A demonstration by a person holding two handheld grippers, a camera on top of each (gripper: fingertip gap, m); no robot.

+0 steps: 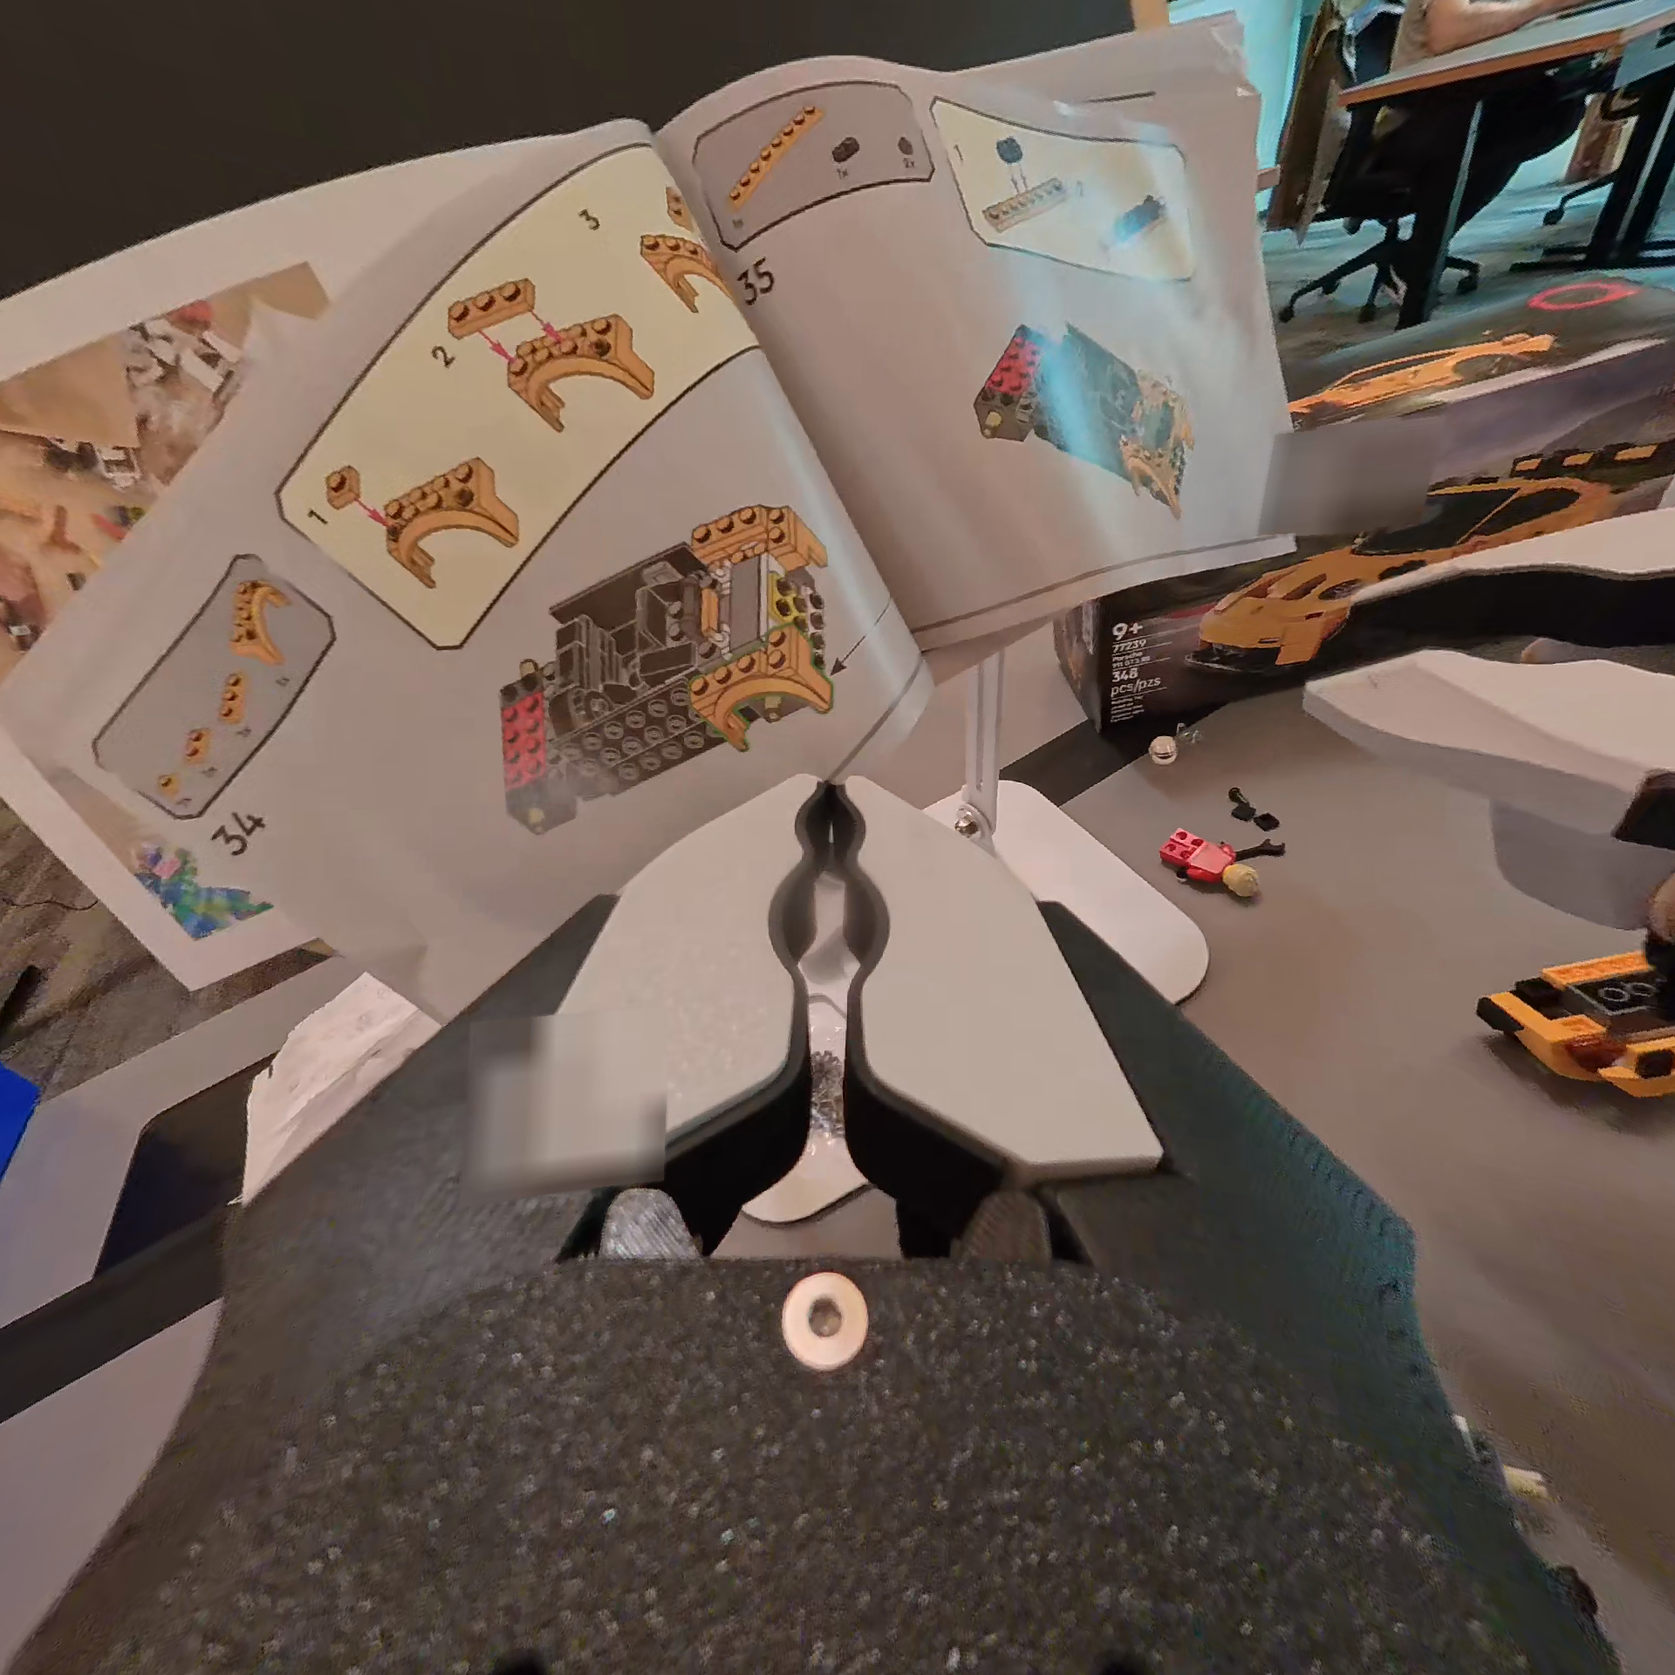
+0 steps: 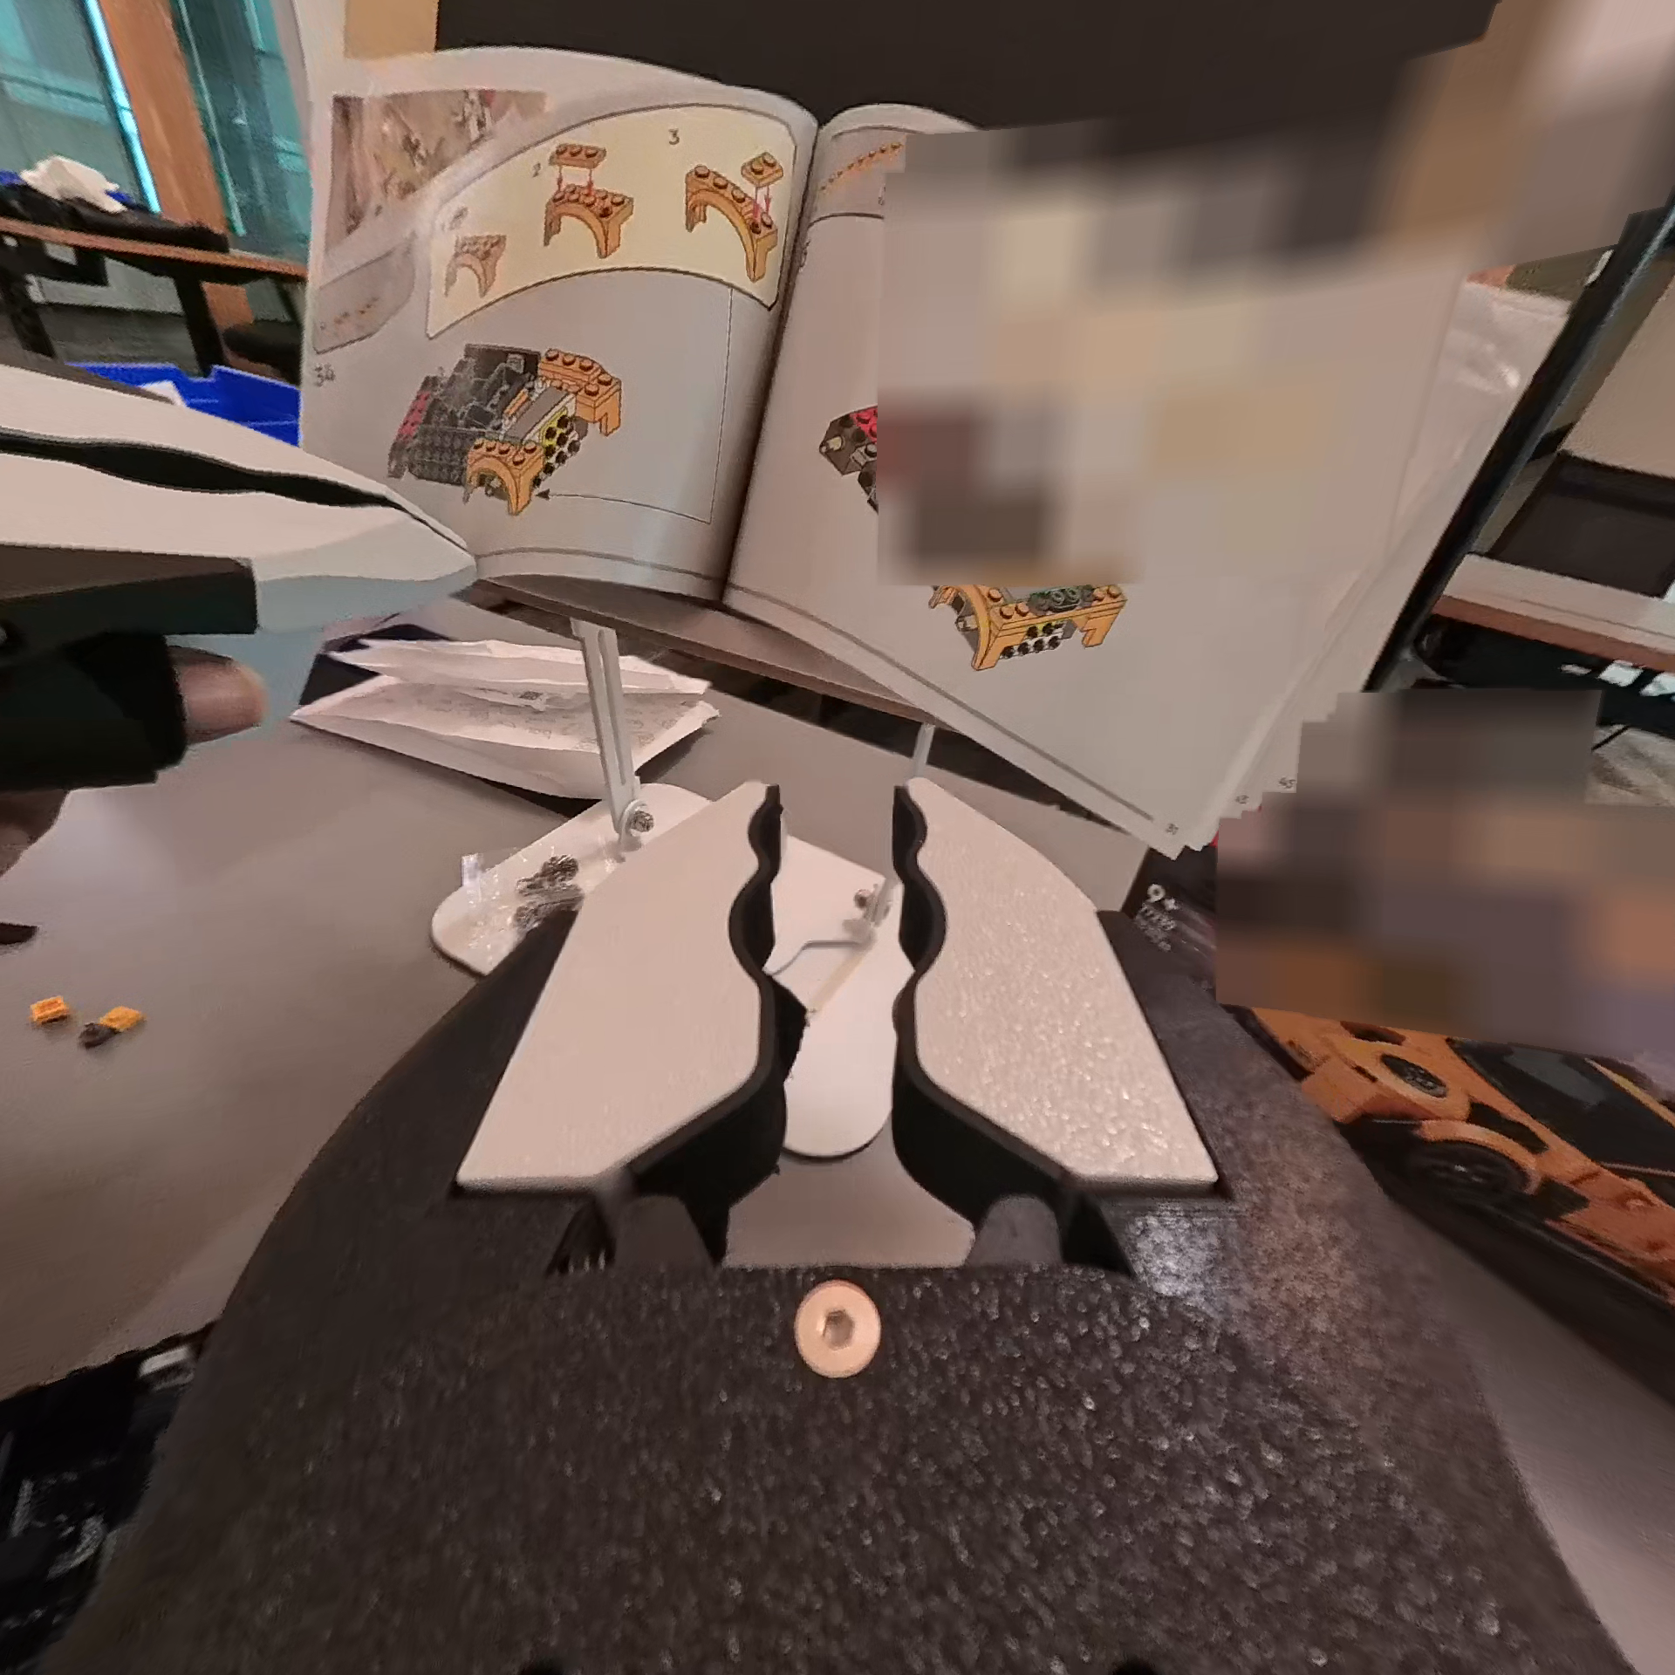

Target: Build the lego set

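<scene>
The instruction booklet (image 1: 562, 508) stands open on a white stand (image 1: 1088, 870), its pages showing orange arch pieces. My left gripper (image 1: 827, 802) is shut, its tips pinching the lower edge of the curled left page. It also shows in the right wrist view (image 2: 444, 539), at that page's bottom edge. My right gripper (image 2: 834, 816) is open and empty, low over the stand's base (image 2: 843, 1088), below the booklet (image 2: 616, 381). It also shows at the right in the left wrist view (image 1: 1332, 643). A partly built orange car (image 1: 1577, 1024) sits on the grey table.
The set's box (image 1: 1269, 616) lies behind the stand and to my right (image 2: 1450, 1133). A red minifigure (image 1: 1205, 861) and small black parts lie near it. Small orange pieces (image 2: 86, 1015) lie at the left. A bag of dark parts (image 2: 548, 888) and folded paper sheets (image 2: 508, 716) lie by the stand. Tip to tip, the grippers are about 12 centimetres apart. The left gripper is farther from the partly built orange car (image 1: 1577, 1024), some 25 centimetres, than the right, some 20 centimetres.
</scene>
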